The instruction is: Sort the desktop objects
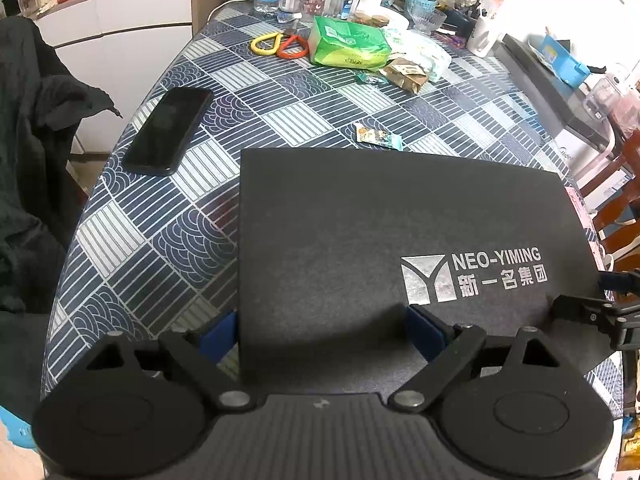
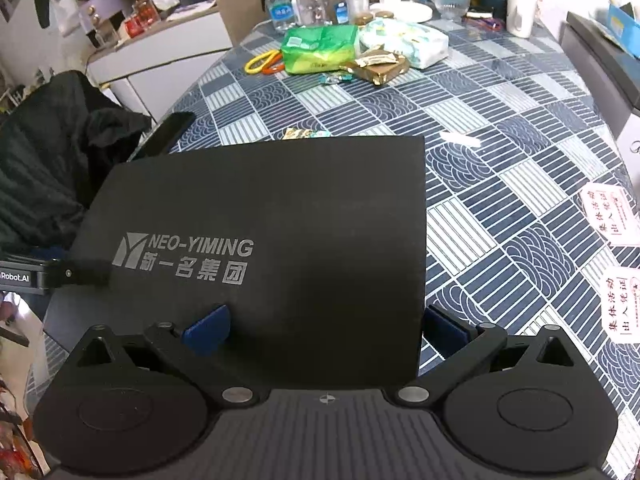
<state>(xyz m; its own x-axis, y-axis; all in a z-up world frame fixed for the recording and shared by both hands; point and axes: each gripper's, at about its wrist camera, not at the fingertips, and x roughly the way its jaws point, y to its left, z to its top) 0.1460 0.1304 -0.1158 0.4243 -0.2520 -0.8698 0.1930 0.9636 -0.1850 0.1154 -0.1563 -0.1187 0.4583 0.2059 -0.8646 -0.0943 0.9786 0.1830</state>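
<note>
We saw a flat black notebook, its cover stamped in silver "NEO-YIMING", lying on the tabletop. The left tongs and right tongs stood wide apart, each straddling one near corner; contact was unclear.

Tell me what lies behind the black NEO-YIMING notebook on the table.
Just past the black notebook lies a small snack wrapper; in the right wrist view the notebook's far edge covers part of it. Farther back sit a green packet and yellow-and-orange scissors. What lies under the notebook cannot be seen.
</note>
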